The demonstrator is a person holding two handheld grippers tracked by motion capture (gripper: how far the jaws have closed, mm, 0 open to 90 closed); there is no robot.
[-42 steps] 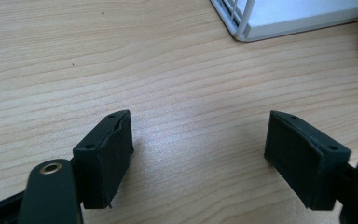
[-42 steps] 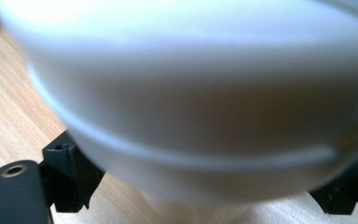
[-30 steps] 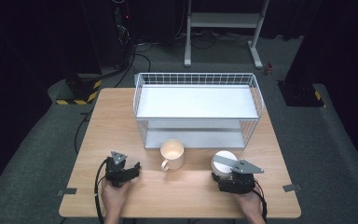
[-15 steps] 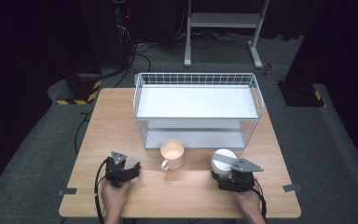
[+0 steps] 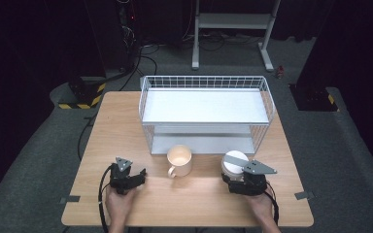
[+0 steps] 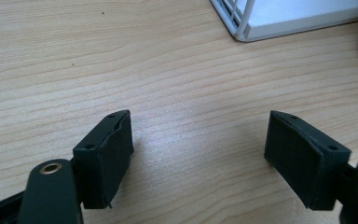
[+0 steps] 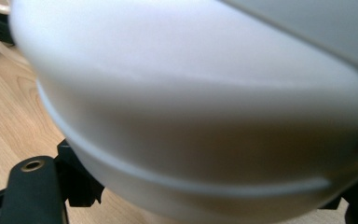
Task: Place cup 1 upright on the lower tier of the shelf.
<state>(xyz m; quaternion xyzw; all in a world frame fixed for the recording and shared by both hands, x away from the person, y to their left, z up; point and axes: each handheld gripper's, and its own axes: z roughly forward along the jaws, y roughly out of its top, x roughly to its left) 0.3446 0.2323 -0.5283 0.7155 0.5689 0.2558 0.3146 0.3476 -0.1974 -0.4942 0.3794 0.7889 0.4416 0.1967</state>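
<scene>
Over on the left, the left gripper (image 5: pixel 135 175) sits low on the wooden surface (image 5: pixel 126 126), held in a hand (image 5: pixel 119 204) coming up from the near edge. Its jaws stand apart with nothing between them; the left gripper view shows bare wood grain in the gap and the corner of the wire rack (image 6: pixel 242 23) up ahead to the right.

Moving toward the middle, a cream mug (image 5: pixel 180 160) stands upright on the surface, handle turned toward the near left. It is just in front of the wire rack (image 5: pixel 204 104), well apart from the left gripper and closer to the right one, touching neither.

Behind it, the white wire rack spans the middle of the surface, with a flat white shelf on top and a lower white tray beneath.

Now the right side: a white bowl (image 5: pixel 234 162) sits just to the right of the mug, near the rack's front right corner. The right gripper (image 5: pixel 233 175) is right up against it, with its grey plate overlapping the bowl's rim in the high view. In the right gripper view the white bowl (image 7: pixel 191 107) looms very close, its rounded wall lying between the two jaws, which stand wide on either side. Whether the pads actually press on the bowl, I cannot tell. The bowl looks to be resting on the surface.
</scene>
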